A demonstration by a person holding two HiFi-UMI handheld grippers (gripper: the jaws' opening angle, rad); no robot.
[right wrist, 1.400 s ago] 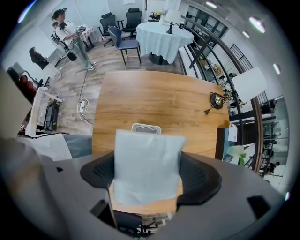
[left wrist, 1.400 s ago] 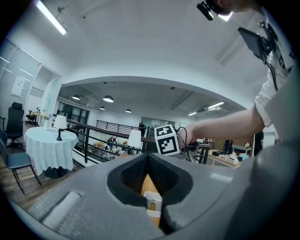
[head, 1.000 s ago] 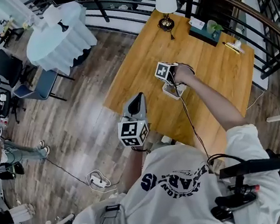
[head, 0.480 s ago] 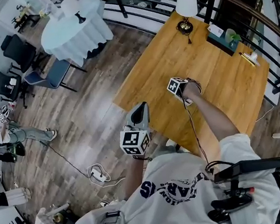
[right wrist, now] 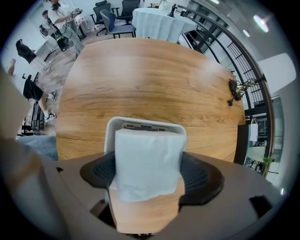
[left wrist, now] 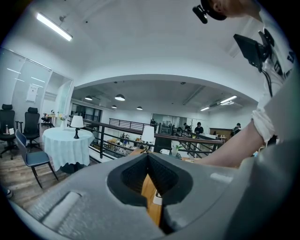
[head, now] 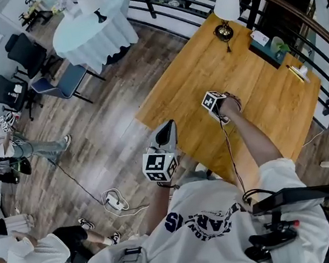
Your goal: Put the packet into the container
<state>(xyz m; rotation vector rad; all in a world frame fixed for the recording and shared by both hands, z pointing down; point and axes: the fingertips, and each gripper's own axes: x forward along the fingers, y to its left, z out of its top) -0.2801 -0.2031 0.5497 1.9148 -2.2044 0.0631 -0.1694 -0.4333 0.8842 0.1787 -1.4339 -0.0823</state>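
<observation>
Much bare wooden tabletop [right wrist: 140,75] at 12 o'clock; pale square paper packet [right wrist: 147,161] clamped in right gripper [right wrist: 147,176] over white rounded plastic container [right wrist: 140,124]; left gripper [left wrist: 148,157] closed, empty.

Packet [right wrist: 147,163] hides most of the container [right wrist: 109,133]

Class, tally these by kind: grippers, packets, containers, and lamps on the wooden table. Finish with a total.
Grippers: 2, left gripper and right gripper
Packet: 1
Container: 1
Lamp on the wooden table: 1
Total: 5
</observation>
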